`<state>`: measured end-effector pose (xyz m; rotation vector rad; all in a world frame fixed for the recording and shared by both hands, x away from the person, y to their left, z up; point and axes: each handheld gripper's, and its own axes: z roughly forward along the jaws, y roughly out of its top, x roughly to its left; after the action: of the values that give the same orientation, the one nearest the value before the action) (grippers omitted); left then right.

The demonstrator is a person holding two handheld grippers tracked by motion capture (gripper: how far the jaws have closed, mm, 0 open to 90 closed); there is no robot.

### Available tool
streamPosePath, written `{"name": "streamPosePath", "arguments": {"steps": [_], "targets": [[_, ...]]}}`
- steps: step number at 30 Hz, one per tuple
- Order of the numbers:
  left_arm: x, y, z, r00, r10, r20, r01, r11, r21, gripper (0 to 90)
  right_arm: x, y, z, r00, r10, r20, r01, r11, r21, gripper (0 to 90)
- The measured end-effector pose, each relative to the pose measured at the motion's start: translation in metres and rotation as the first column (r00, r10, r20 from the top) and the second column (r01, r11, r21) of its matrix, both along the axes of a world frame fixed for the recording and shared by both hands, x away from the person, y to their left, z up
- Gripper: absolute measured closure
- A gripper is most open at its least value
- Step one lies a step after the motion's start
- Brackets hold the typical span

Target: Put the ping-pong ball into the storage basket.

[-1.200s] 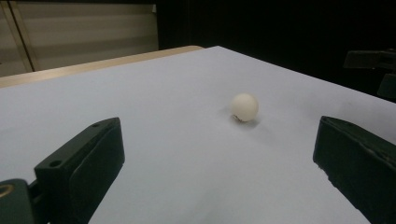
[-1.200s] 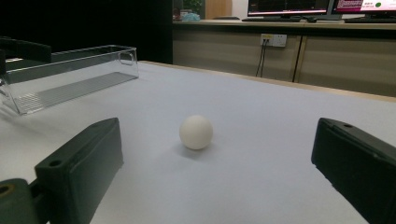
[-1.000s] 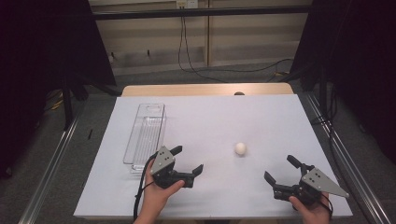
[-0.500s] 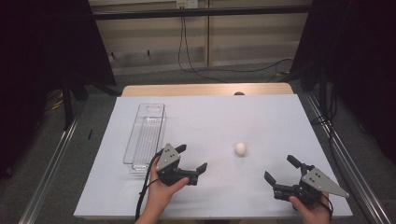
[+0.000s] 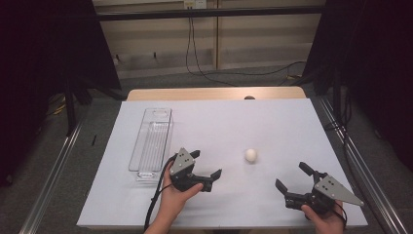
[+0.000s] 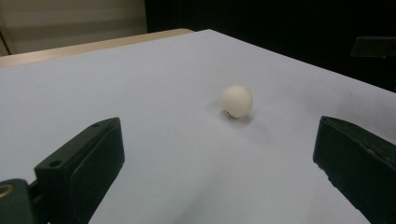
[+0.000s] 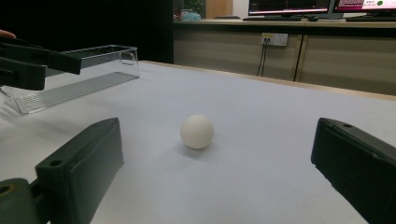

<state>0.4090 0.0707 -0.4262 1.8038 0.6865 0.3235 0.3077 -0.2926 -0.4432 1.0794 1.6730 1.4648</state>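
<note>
A small white ball (image 5: 251, 155) rests on the white table sheet (image 5: 219, 122), right of centre. My left gripper (image 5: 206, 164) is open and points at the ball from its left, a short gap away; the ball (image 6: 237, 101) lies ahead between its spread jaws. My right gripper (image 5: 292, 176) is open near the front right edge and faces the ball (image 7: 197, 131) from the near right. Neither gripper holds anything. A clear plastic tray (image 5: 151, 141) lies lengthwise on the left part of the sheet, empty as far as I can see.
The tray (image 7: 70, 84) stands beyond the left gripper (image 7: 35, 63) in the right gripper view. A wooden table edge (image 5: 214, 93) runs along the back. Metal rails (image 5: 53, 170) flank both sides. Cables (image 5: 204, 58) lie on the floor behind.
My left gripper has moved a little to the right, toward the ball. The right gripper and the ball have stayed put.
</note>
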Motion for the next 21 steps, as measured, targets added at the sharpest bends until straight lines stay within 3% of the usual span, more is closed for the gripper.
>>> {"name": "streamPosePath", "arguments": {"steps": [5, 6, 19, 21], "targets": [[0.003, -0.005, -0.002, 0.9999, -0.004, -0.011, 0.004, 0.9999, -0.009, 2.2, 0.000, 0.000, 0.000, 1.0000, 0.000, 0.001, 0.000, 1.000, 0.000, 1.7], [0.003, -0.005, -0.001, 1.0000, 0.000, -0.009, 0.000, 0.9999, 0.012, 2.2, 0.000, 0.000, 0.000, 1.0000, 0.000, 0.000, 0.000, 1.000, 0.001, 1.7], [0.008, -0.016, -0.002, 0.9998, -0.013, -0.013, 0.014, 0.9997, 0.022, 2.3, 0.000, 0.000, 0.000, 1.0000, 0.002, -0.002, -0.002, 1.000, 0.000, 1.7], [0.009, -0.018, -0.002, 0.9996, -0.025, -0.013, 0.025, 0.9997, 0.002, 2.3, 0.000, 0.000, 0.000, 1.0000, 0.002, 0.002, -0.002, 1.000, -0.001, 1.7]]}}
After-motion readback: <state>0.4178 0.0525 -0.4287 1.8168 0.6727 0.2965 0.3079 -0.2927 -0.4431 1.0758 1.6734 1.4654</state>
